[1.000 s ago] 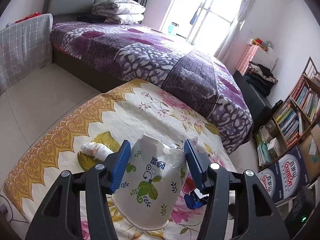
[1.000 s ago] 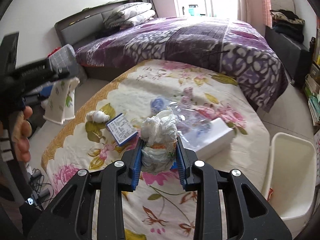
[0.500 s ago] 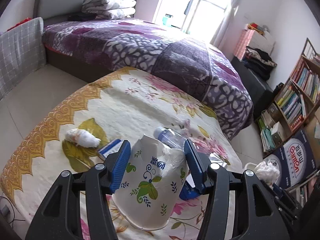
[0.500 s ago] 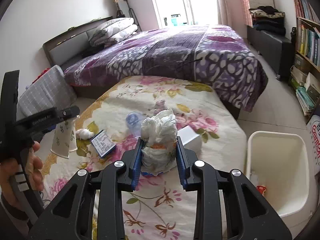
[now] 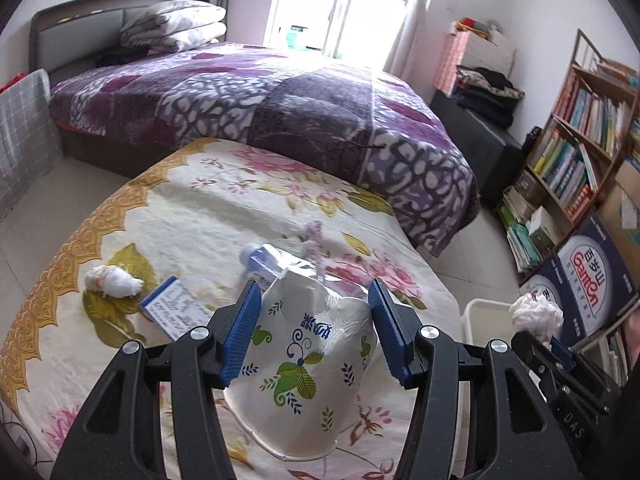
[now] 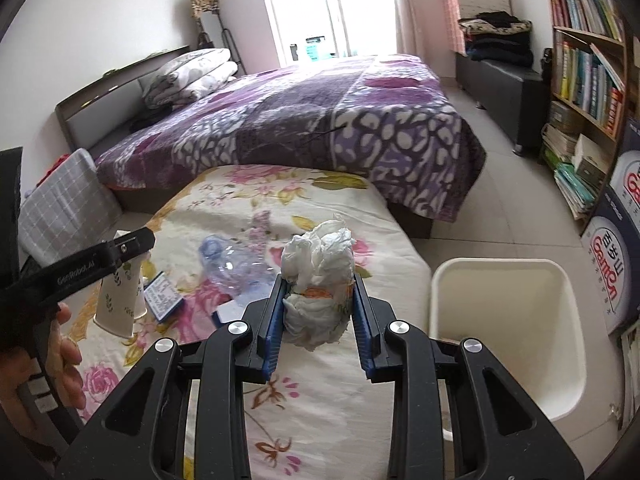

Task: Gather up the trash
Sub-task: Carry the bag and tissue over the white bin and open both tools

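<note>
Left wrist: cup (image 5: 308,352) between jaws (crumpled)

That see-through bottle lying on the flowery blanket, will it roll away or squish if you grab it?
The clear plastic bottle looks empty and already crumpled, so it is probably light and would squash further. It lies on its side on the soft floral blanket, so it likely would not roll far.

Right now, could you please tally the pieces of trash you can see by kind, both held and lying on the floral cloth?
Paper cups: 1, the crushed paper cup in the left tool
Tissue wads: 2, held wad in the right tool, loose wad
Plastic bottles: 1, crushed bottle
Small boxes: 1, blue box
Total: 5
</note>
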